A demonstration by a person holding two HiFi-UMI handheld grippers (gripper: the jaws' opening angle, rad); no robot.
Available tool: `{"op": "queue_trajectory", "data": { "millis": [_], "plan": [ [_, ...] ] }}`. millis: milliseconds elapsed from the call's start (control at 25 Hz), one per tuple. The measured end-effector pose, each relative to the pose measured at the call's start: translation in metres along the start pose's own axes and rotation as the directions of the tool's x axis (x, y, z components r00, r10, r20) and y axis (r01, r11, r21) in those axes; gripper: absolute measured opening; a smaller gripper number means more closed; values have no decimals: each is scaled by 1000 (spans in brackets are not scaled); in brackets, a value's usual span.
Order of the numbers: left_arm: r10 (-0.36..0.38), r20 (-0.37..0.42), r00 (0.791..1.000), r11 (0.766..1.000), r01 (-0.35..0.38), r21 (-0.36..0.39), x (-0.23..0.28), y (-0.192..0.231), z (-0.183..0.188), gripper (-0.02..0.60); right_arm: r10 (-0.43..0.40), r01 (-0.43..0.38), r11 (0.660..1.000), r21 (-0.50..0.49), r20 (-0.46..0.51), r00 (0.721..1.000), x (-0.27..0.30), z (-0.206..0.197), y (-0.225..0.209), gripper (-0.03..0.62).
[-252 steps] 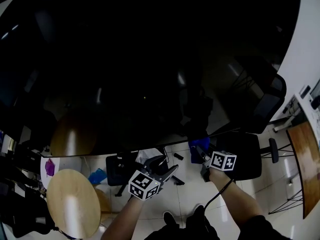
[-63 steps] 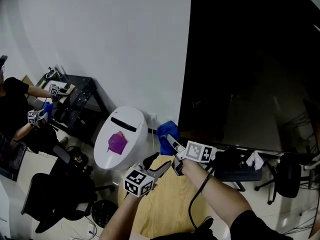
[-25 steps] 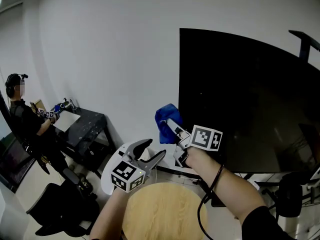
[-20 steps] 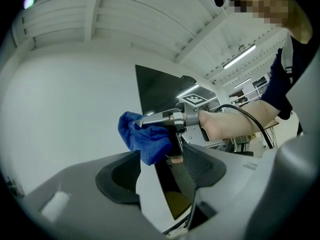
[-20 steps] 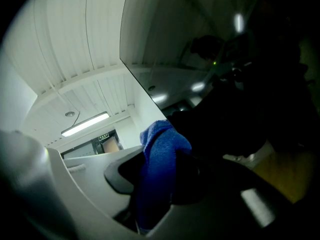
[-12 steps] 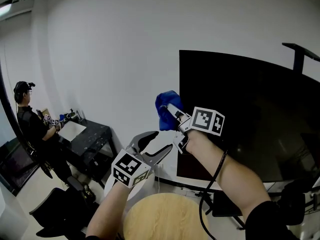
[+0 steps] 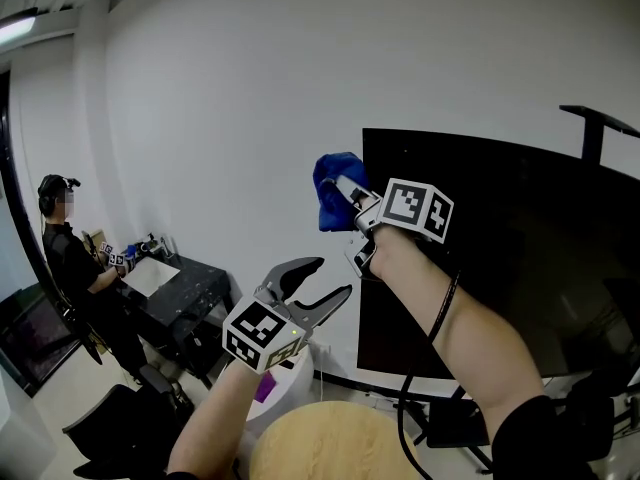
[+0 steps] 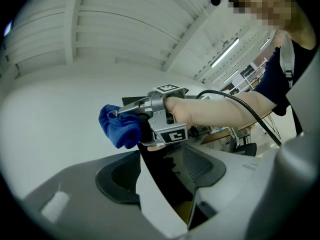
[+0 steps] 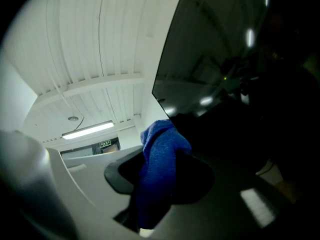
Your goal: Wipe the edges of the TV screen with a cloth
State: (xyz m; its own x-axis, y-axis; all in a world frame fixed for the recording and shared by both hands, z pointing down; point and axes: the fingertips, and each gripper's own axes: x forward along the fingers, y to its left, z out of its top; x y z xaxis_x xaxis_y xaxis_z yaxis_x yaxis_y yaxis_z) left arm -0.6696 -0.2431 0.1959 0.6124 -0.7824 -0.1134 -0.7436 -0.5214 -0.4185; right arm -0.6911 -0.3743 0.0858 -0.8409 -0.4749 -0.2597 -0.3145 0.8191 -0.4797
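Head view faces the wall (image 7: 220, 88); gripper views, seemingly upturned, share the cloth (image 8: 120, 126).

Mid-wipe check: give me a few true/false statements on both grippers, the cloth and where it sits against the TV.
1. The right gripper is shut on the blue cloth. True.
2. The left gripper holds a second cloth. False: its fingers stand apart with nothing between them.
3. The cloth is at the bottom edge of the TV screen. False: it is at the left edge, near the top corner.
4. The TV screen is dark. True.
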Motion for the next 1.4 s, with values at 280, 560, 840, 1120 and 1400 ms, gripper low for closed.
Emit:
{"op": "queue_trajectory", "data": {
  "millis": [280,560,840,1120,1400],
  "plan": [
    [-2,8,1000,1000,2,31,-1,3,31,255,13,-12,996,-90,13,1000,16,54,36,130],
    [-2,21,1000,998,0,65,7,6,41,255,39,-32,989,-142,49,998,21,78,55,130],
    [-8,63,998,995,1,102,10,13,73,255,71,-48,783,-620,13,997,1,123,112,130],
    [28,87,996,994,-37,107,27,34,105,255,-211,-61,308,-949,-131,969,-8,139,104,132],
    [18,87,996,990,-30,141,43,30,119,255,-487,-371,-122,-921,-270,831,-9,122,73,132]
  ]
}}
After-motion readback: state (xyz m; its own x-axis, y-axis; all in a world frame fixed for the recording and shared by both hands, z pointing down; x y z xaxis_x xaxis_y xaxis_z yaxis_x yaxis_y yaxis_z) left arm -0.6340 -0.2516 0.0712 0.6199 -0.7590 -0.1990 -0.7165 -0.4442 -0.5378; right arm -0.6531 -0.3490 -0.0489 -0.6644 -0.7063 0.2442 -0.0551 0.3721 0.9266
